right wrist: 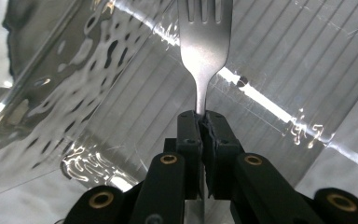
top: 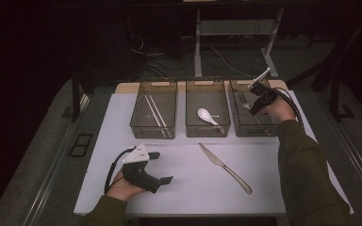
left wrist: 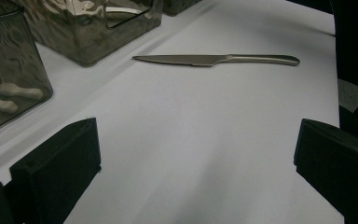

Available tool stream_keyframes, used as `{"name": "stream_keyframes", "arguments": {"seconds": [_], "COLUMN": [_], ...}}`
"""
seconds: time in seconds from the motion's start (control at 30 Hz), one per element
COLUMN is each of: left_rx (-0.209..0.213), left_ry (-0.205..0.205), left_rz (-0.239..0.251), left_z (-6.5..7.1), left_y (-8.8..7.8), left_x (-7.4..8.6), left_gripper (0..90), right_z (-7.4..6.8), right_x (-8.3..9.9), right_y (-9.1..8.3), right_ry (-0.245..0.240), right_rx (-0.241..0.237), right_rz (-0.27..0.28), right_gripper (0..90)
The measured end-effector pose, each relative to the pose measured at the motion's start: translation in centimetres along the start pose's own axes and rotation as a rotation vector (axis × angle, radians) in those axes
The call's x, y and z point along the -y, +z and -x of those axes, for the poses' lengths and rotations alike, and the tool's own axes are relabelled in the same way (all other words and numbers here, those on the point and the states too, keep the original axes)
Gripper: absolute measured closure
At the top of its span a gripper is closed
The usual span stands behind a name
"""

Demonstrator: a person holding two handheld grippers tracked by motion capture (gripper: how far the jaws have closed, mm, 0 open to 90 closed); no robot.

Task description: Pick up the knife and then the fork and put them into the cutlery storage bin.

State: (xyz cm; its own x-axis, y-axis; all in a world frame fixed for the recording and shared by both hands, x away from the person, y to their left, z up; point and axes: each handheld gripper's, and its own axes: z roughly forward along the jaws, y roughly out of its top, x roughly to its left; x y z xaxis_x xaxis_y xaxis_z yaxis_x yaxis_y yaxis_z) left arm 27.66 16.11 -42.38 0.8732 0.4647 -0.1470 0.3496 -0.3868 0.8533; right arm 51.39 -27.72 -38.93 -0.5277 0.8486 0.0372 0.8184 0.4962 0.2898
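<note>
My right gripper (right wrist: 204,116) is shut on the neck of a steel fork (right wrist: 205,42), tines pointing away, inside the right smoked-plastic bin (right wrist: 98,93). In the high view that gripper (top: 254,104) hangs over the right bin (top: 259,130) with the fork (top: 244,101) below it. A table knife (top: 225,167) lies on the white mat in front of the bins; the left gripper view shows the knife (left wrist: 214,59) lying crosswise ahead. My left gripper (top: 161,167) rests on the mat at the front left, jaws wide open with nothing between the pads (left wrist: 56,172).
Three bins stand in a row at the back of the mat (top: 188,188): the left bin (top: 153,129) holds chopsticks (top: 156,114), the middle bin (top: 207,132) holds a white spoon (top: 206,115). A desk frame and cables lie on the dark floor beyond the table.
</note>
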Motion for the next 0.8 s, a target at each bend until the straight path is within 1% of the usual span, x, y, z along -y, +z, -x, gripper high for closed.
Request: {"name": "stream_keyframes", "arguments": {"seconds": [0.17, 0.3, 0.43, 0.5, 0.57, 0.7, 0.73, 0.77, 0.8], "left_rx": [0.001, 0.001, 0.002, 0.002, 0.002, 0.002, 0.003, 0.002, 0.002], "left_ry": [0.001, 0.001, 0.002, 0.001, 0.001, -0.001, 0.000, -0.002, -0.001], "left_rz": [0.003, 0.002, 0.003, 0.003, 0.002, 0.003, 0.004, 0.005, 0.004], "left_z": [0.0, 0.0, 0.0, 0.0, 0.0, 0.0, 0.0, 0.0, 0.0], "left_y": [0.0, 0.0, 0.0, 0.0, 0.0, 0.0, 0.0, 0.0, 0.0], "left_x": [0.0, 0.0, 0.0, 0.0, 0.0, 0.0, 0.0, 0.0, 0.0], "left_gripper": [0.0, 0.0, 0.0, 0.0, 0.0, 0.0, 0.0, 0.0, 0.0], "right_z": [-0.1, -0.3, -0.3, -0.3, -0.3, 0.0, 0.0, 0.1, 0.1], "right_x": [-0.2, -0.3, -0.3, -0.3, -0.3, -0.3, -0.3, -0.2, -0.1], "right_y": [0.6, 1.0, 1.1, 1.0, 0.7, -0.2, -0.5, -0.7, -1.0], "right_ry": [0.004, 0.003, 0.008, 0.009, 0.010, 0.029, 0.036, 0.030, 0.034], "right_rx": [0.017, 0.012, 0.009, 0.000, 0.005, -0.022, -0.030, -0.040, -0.039], "right_rz": [-0.016, -0.023, -0.022, -0.008, 0.012, 0.071, 0.081, 0.091, 0.099], "right_gripper": [84.9, 83.7, 76.7, 72.4, 66.8, 55.0, 55.0, 53.7, 51.1]}}
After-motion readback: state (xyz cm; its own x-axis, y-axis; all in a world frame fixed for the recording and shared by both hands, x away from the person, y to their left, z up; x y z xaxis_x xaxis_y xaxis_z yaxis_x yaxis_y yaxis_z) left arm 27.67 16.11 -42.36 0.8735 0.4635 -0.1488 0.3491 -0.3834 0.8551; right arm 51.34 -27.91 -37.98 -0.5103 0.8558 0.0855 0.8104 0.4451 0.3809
